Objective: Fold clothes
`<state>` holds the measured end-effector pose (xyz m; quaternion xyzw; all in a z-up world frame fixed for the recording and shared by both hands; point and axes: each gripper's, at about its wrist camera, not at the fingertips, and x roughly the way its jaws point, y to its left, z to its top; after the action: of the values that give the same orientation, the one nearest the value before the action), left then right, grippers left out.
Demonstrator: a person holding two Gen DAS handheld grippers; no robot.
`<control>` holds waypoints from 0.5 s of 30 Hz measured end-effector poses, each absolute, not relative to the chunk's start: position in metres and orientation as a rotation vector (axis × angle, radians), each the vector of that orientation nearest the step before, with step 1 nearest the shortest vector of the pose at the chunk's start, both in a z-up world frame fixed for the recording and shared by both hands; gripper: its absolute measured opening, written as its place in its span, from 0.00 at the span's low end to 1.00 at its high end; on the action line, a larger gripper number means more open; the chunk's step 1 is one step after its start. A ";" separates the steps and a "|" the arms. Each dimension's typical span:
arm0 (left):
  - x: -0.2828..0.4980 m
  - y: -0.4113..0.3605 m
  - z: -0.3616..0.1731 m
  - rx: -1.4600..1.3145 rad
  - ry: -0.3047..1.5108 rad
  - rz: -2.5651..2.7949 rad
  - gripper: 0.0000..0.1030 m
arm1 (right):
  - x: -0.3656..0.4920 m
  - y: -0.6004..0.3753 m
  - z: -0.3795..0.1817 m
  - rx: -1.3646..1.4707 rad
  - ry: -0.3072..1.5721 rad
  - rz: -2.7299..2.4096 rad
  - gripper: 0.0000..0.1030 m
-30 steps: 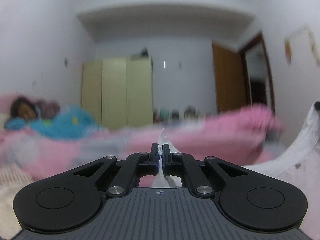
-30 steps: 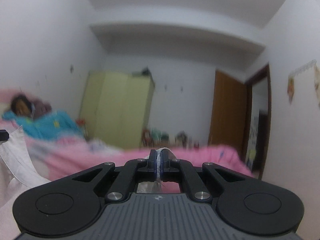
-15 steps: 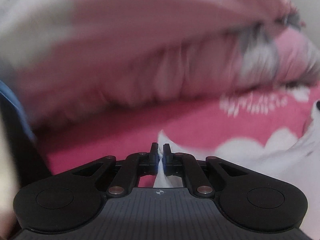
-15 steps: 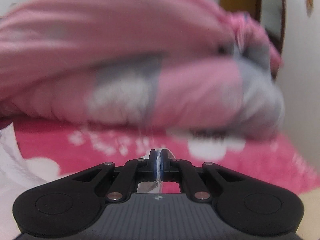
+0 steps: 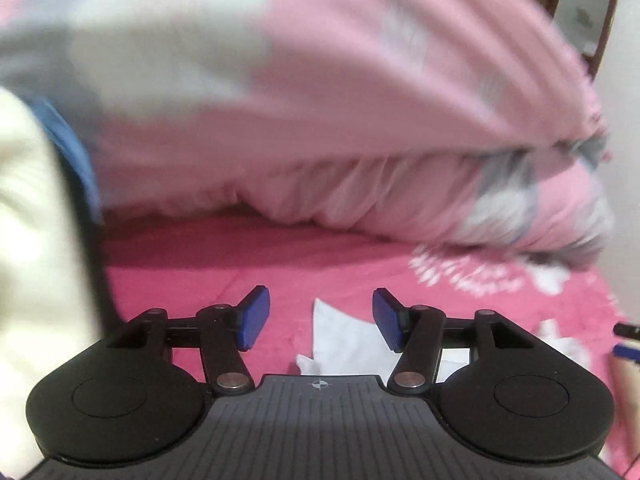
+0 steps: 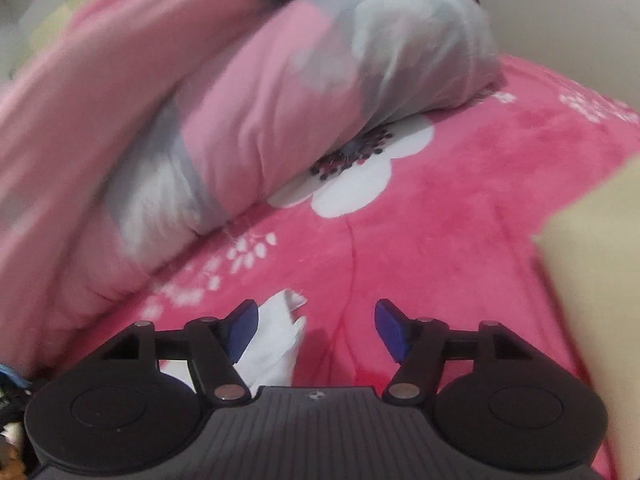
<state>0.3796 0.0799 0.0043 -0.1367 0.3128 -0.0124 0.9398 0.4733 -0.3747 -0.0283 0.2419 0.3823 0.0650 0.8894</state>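
Pink floral bedding (image 6: 460, 240) is lying beneath both grippers. Left gripper (image 5: 320, 322) and right gripper (image 6: 316, 326) have just been opening, jaws released; the white garment (image 5: 344, 340) is resting between them, apparently untensioned. Withdraw straight back, avoiding snagging corners.

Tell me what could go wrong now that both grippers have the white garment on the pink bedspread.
1. Both grippers' jaws have just been opening. The white garment lies loose between the left gripper pads, so its corner may slump out of line.
2. At the right gripper, the cloth bunches against one blue pad; pulling away could drag the fold.
3. The rumpled pink quilt lies close on the bedspread, leaving little flat room.
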 end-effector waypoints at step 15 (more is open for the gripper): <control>0.034 0.165 0.281 -0.061 0.234 0.127 0.69 | 0.184 -0.420 0.149 0.526 0.544 0.513 0.67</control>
<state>0.0341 0.1654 0.2812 -0.0302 0.1167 0.0633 0.9907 0.1845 -0.4199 0.1490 0.2540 0.2625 0.2477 0.8973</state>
